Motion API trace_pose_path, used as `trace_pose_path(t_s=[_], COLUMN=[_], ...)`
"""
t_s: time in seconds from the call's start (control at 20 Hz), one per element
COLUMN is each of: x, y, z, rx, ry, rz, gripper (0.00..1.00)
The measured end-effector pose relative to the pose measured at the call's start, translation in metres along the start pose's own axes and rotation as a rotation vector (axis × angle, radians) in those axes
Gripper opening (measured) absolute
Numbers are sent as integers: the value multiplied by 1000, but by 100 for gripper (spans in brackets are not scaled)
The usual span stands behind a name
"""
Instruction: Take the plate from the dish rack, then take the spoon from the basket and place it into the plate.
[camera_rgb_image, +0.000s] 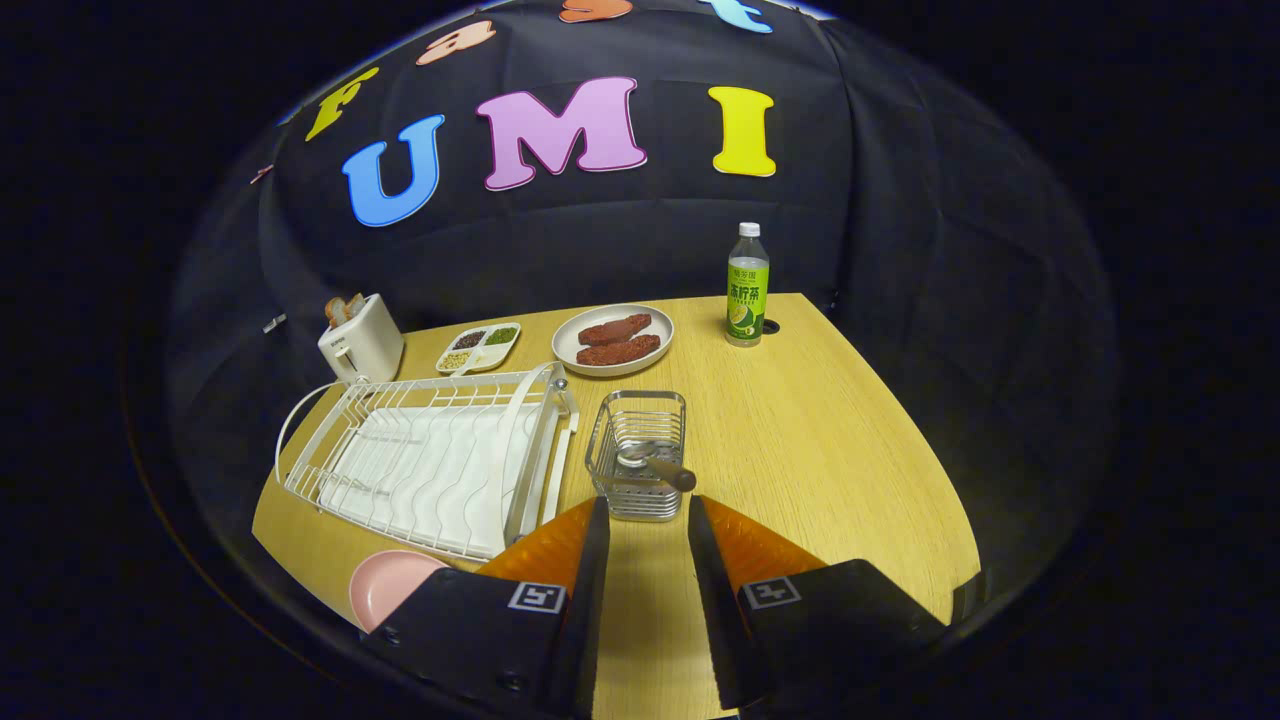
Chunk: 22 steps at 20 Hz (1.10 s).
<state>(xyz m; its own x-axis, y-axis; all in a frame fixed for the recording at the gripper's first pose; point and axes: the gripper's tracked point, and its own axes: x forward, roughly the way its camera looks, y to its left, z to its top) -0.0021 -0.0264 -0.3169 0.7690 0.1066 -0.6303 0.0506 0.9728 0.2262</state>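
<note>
Here the gripper (646, 515), fingers apart and empty, faces the wire basket (638, 452) holding the spoon (655, 462), whose handle tip should be pinched squarely before carrying it to the pink plate (388, 585) beside the dish rack (430, 460).

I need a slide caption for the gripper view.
Open tongs face the wire basket holding the spoon.

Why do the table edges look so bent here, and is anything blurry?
Gripper view: the fisheye lens bows the table and dish rack; the middle stays sharp, with the spoon clear in the basket; the pink plate beside the open claw looks softer and dimmer.
</note>
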Motion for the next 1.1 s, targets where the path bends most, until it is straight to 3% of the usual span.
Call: trace_pose_path(t_s=[0.45, 0.8, 1.1], x=[46, 60, 54], y=[0, 1, 13], z=[7, 5, 11], rx=[-79, -133, -134], ry=[24, 33, 24], rz=[40, 19, 36], gripper=[47, 22, 10])
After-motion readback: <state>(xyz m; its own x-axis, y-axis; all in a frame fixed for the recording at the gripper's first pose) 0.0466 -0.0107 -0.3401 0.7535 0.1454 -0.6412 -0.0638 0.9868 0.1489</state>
